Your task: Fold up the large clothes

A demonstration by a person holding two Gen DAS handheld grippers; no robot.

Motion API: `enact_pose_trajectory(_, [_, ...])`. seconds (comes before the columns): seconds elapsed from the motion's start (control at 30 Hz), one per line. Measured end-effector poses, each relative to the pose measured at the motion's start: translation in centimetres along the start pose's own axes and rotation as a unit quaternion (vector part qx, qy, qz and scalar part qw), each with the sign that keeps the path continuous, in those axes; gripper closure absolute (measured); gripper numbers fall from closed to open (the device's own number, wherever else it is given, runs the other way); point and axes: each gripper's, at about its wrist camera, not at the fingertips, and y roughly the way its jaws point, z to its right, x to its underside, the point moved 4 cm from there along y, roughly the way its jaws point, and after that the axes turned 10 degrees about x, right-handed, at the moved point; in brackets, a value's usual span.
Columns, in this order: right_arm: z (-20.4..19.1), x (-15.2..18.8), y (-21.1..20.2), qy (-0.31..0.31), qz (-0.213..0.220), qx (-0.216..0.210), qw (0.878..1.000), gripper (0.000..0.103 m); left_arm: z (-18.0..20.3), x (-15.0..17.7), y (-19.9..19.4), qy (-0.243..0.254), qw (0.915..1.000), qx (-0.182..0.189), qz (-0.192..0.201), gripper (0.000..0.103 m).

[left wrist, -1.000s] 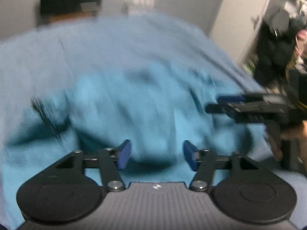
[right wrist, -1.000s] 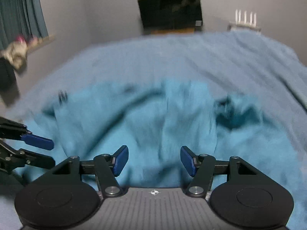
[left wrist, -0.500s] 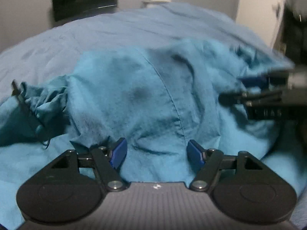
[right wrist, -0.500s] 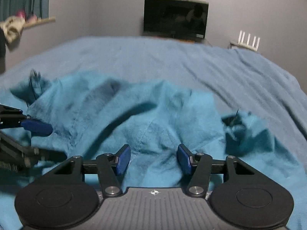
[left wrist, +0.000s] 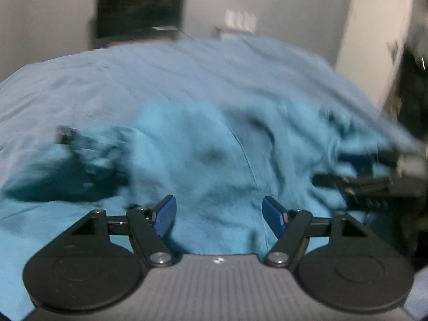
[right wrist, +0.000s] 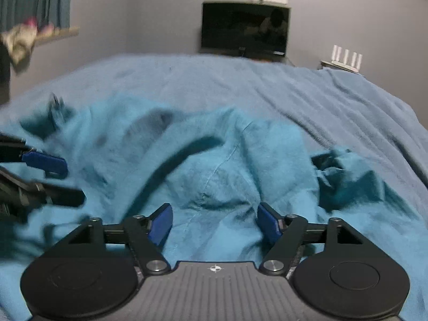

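**K:** Since half a second ago the left wrist view has pulled back and up: more wall and TV in frame, garment lower, motion blur back. Left gripper is spread wide, nothing between the pads. Garment is a crumpled teal heap on the bed cover, directly ahead of the fingers.

**M:** Risk there?

**K:** My read: it closes on a random ridge of the bunch, not a hem or corner. Then the lift drags several layers and the fold comes out skewed. Blur also suggests fast motion, so the aim could be off.

**M:** Right wrist view?

**K:** Right gripper is likewise released and empty. A seam of the garment runs straight out from between its fingers; a darker twisted wad sits right of that seam. Left gripper shows left of the seam, near the cloth. Risk: both tools closing in on the same heap could collide or pull against each other.

**M:** Surface, room?

**K:** Soft blue bed cover, similar colour to the garment, so edges are hard to read. TV on a grey wall beyond the garment, router right of the TV, curtain far left. Dim light.
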Motion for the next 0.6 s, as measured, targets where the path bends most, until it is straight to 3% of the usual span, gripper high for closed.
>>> enact_pose_trajectory(0.13, [2.9, -0.9, -4.4, 0.084, 0.024, 0.009, 0.996, 0.019, -3.3, -1.2, -5.6, -0.068, 0.997, -0.035, 0.013, 0.03])
enact_pose_trajectory(0.23, [6.2, -1.1, -7.7, 0.156, 0.031, 0.03, 0.987, 0.014, -6.8, -1.7, -9.2, -0.095, 0.9914, -0.091, 0.007, 0.024])
enact_pose_trajectory(0.33, [10.4, -0.5, -10.1, 0.211, 0.009, 0.057, 0.976, 0.007, -10.6, -1.3, -12.1, -0.11, 0.9843, -0.138, -0.009, 0.023])
enact_pose_trajectory(0.43, [14.6, 1.2, -11.8, 0.26, -0.029, 0.082, 0.962, 0.006, -14.0, 0.2, -13.9, -0.131, 0.9746, -0.177, -0.04, 0.023])
enact_pose_trajectory(0.5, [17.1, 2.7, -12.9, 0.287, -0.051, 0.099, 0.952, 0.006, -16.0, 1.4, -13.9, -0.171, 0.969, -0.166, -0.066, 0.023])
enact_pose_trajectory(0.6, [19.5, 5.0, -13.9, 0.326, -0.082, 0.106, 0.936, 0.006, -18.0, 3.0, -12.9, -0.234, 0.9601, -0.121, -0.093, 0.023])
